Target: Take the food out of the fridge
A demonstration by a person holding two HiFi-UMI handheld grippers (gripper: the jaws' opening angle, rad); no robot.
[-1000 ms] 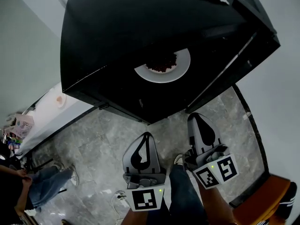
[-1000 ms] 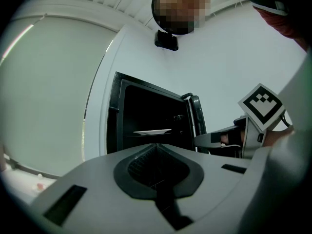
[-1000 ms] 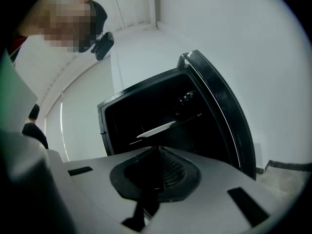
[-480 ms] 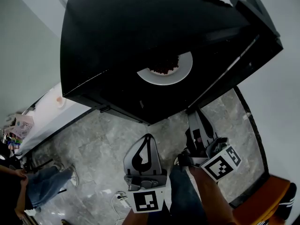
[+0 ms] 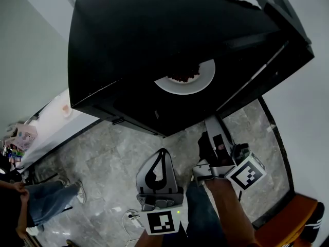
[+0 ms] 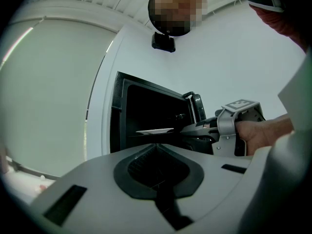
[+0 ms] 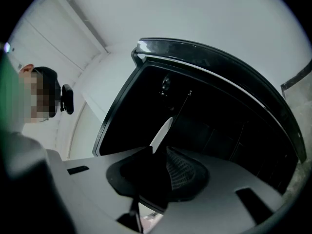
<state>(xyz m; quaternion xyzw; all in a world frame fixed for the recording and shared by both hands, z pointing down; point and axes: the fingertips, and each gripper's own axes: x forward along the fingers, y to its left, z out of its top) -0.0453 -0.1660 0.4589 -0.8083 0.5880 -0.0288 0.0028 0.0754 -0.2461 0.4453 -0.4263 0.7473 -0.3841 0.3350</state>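
Note:
A black fridge (image 5: 154,35) stands open, its door (image 5: 267,60) swung out to the right. Inside it, a white plate (image 5: 200,78) carries dark food (image 5: 181,77); the same plate (image 6: 155,130) shows edge-on in both gripper views (image 7: 162,133). My right gripper (image 5: 212,121) is turned on its side just below the fridge's lower front edge, jaws together and holding nothing. My left gripper (image 5: 162,151) hangs lower, over the floor, also shut and empty. In the left gripper view, the right gripper (image 6: 234,126) points into the opening.
Grey marble floor (image 5: 108,153) lies below the fridge. A white counter (image 5: 56,117) runs along the left wall, with a person in jeans (image 5: 51,199) beside it. A cable (image 5: 131,217) lies on the floor and an orange-brown piece of furniture (image 5: 293,215) sits bottom right.
The right gripper has rolled onto its side and risen toward the fridge opening. The left gripper has stayed where it was.

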